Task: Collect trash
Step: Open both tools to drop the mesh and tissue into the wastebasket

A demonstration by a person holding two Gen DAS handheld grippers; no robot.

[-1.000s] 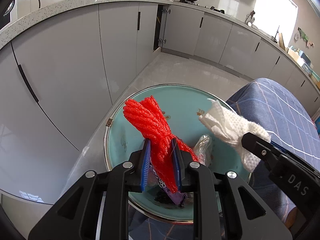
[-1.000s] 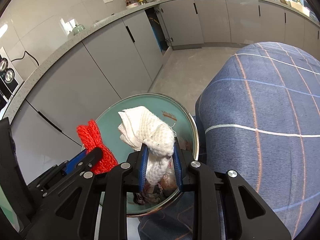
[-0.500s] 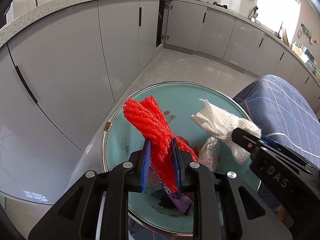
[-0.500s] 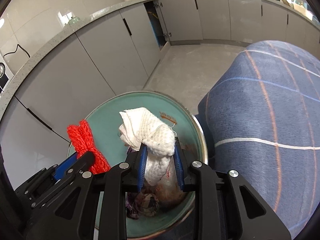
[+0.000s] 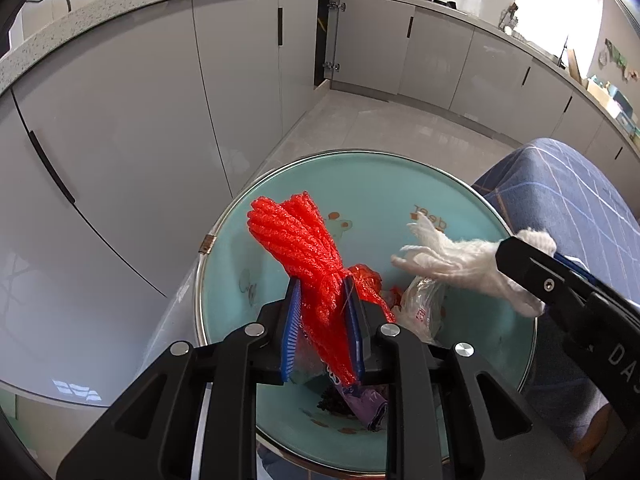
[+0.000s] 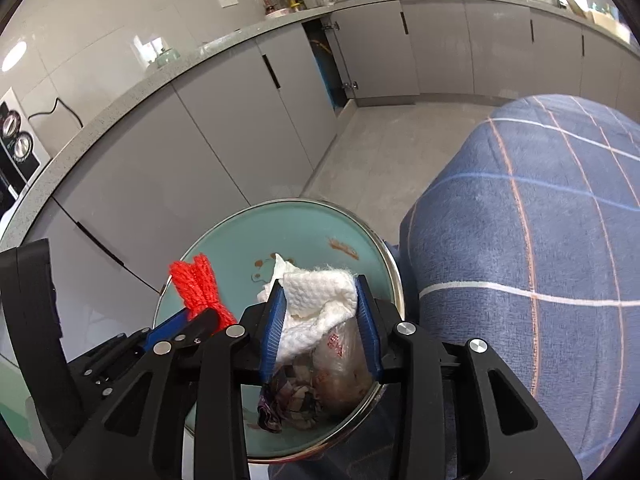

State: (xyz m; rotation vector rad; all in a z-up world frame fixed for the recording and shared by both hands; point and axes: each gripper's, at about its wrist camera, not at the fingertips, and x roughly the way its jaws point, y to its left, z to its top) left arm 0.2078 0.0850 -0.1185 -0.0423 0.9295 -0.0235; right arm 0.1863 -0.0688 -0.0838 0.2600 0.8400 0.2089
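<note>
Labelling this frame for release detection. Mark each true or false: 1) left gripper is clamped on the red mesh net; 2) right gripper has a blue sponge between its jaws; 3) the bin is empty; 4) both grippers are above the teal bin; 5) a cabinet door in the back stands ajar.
1) True: the left gripper is shut on the red mesh net.
2) False: the right gripper has a white paper towel between its jaws.
3) False: the teal bin holds a clear plastic bag and a purple wrapper.
4) True.
5) True: the cabinet door is ajar.
</note>
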